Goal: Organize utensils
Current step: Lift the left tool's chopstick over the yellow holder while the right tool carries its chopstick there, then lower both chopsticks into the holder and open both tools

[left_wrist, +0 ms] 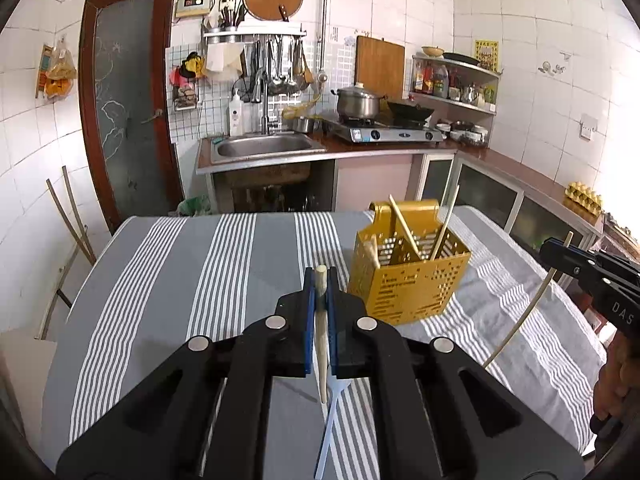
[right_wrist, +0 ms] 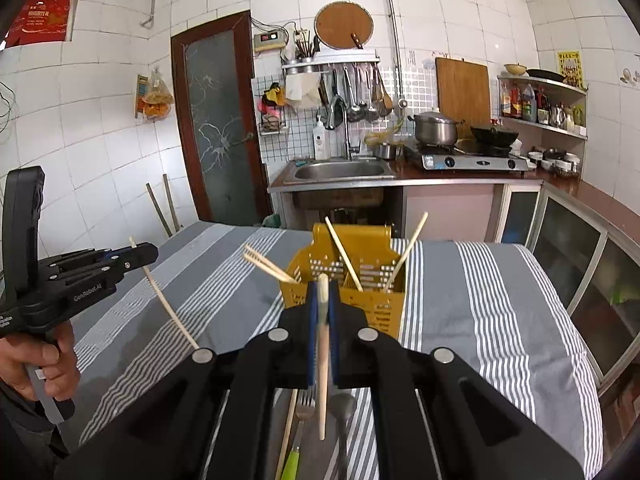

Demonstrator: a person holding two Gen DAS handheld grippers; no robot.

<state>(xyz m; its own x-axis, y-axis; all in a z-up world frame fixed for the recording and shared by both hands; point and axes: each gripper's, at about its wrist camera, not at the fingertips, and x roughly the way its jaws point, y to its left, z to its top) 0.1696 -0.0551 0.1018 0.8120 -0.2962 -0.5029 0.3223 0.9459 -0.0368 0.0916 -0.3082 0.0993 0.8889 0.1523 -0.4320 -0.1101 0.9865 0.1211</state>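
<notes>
A tiled kitchen with a sink (left_wrist: 262,146) and stove (left_wrist: 394,130) along the back wall; in front stands a table under a grey striped cloth (left_wrist: 224,264).

The left gripper (left_wrist: 320,284) has its jaws pressed together on a pale chopstick (left_wrist: 320,344), which runs up between the blue pads and pokes out past the tips; its lower end hangs free above the cloth. From the right wrist the same gripper shows at the left edge, a hand (right_wrist: 38,364) around its handle, the stick slanting down from the jaws.

The right gripper (right_wrist: 323,292) likewise pinches a chopstick (right_wrist: 322,360) between its pads, held nearly upright, tip hanging clear of the table. Below it on the cloth lie a fork (right_wrist: 304,404) with a green handle, a dark spoon (right_wrist: 343,408) and another wooden stick (right_wrist: 289,428), side by side.

Just beyond both grippers stands the yellow perforated holder (left_wrist: 408,280), upright on the cloth, with several chopsticks already leaning in its compartments.
</notes>
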